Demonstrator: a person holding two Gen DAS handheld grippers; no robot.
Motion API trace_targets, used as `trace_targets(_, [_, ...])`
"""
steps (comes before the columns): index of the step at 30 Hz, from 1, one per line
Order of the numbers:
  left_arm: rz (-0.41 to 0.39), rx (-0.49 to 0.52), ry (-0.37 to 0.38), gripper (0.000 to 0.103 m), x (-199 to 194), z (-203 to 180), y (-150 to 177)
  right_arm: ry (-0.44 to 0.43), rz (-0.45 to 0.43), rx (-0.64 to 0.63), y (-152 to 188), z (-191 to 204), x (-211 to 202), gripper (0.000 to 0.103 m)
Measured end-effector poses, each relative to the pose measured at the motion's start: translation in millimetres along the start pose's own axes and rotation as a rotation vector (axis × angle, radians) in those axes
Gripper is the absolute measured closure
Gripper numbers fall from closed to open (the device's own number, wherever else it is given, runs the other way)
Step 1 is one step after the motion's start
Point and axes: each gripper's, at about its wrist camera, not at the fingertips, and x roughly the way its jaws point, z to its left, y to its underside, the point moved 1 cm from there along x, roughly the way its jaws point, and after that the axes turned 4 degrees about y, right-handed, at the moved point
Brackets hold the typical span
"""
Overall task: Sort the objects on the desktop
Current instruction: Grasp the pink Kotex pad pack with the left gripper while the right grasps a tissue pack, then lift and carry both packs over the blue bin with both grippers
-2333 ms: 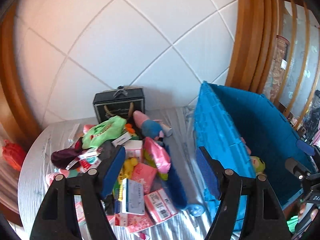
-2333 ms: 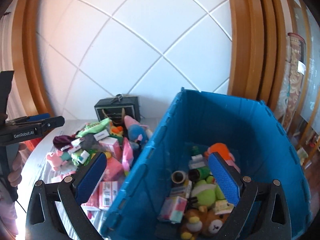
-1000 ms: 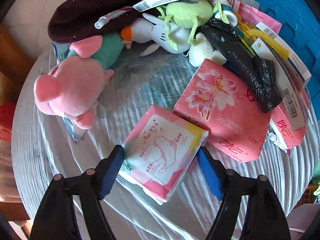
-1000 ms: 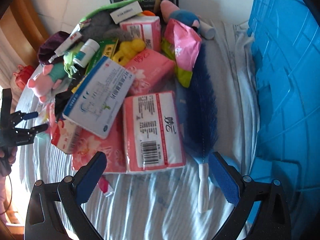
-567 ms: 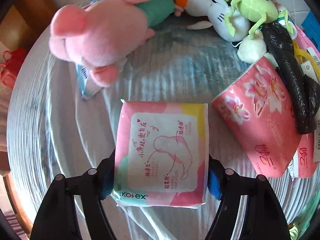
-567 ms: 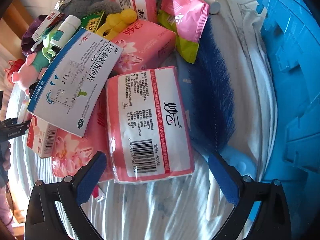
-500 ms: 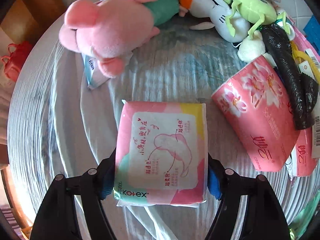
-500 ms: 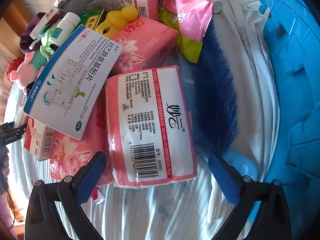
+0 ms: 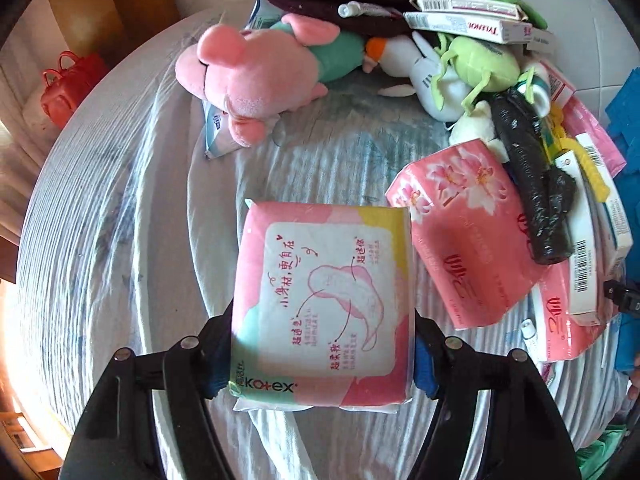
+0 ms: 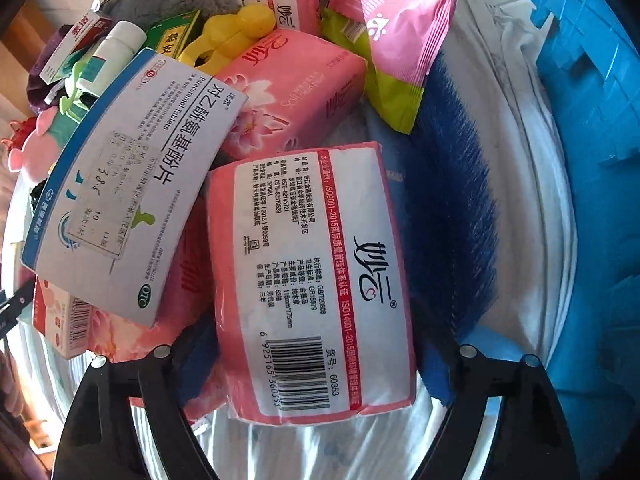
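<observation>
Left wrist view: my left claw (image 9: 322, 350) is closing on the pad packet (image 9: 322, 300), near on the counter (image 9: 120, 220), gripping its sides for lifting.

Right wrist view: my right claw (image 10: 316, 364) closes around the tissue pack (image 10: 310, 280), left of the blue bin (image 10: 592, 160).

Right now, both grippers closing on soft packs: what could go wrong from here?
1. The right gripper is closing around the barcode tissue pack. The paracetamol box leans close beside it, so a lift may tip it.
2. The blue duster sits by the right finger and could snag.
3. The left gripper squeezes the Kotex pack at its near end only, so the soft pack may sag or slip.
</observation>
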Motion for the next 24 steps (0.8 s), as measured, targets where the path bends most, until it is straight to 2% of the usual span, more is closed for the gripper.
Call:
trace_targets(4, [-0.073,0.001,0.009,0.034,-39,-14,10,0.004,-0.054,0.0,10,1,-23,0.023])
trace_targets(7, [-0.135,0.032,0.001,0.034,-71,-12,25,-0.016,-0.136,0.009,19,-1,-57,0.023])
trace_targets(11, [-0.196,0.063,0.028,0.034,-98,-20,15,-0.024,-0.251,-0.004,27,3,-103,0.023])
trace_targets(18, [-0.327,0.126,0.072,0.034,-140,-63,5,-0.019,-0.483,-0.029,25,10,-196,0.023])
trace_targets(24, [-0.418,0.198,0.131,0.034,-177,-107,-5,-0.004,-0.672,-0.03,35,-5,-259,0.023])
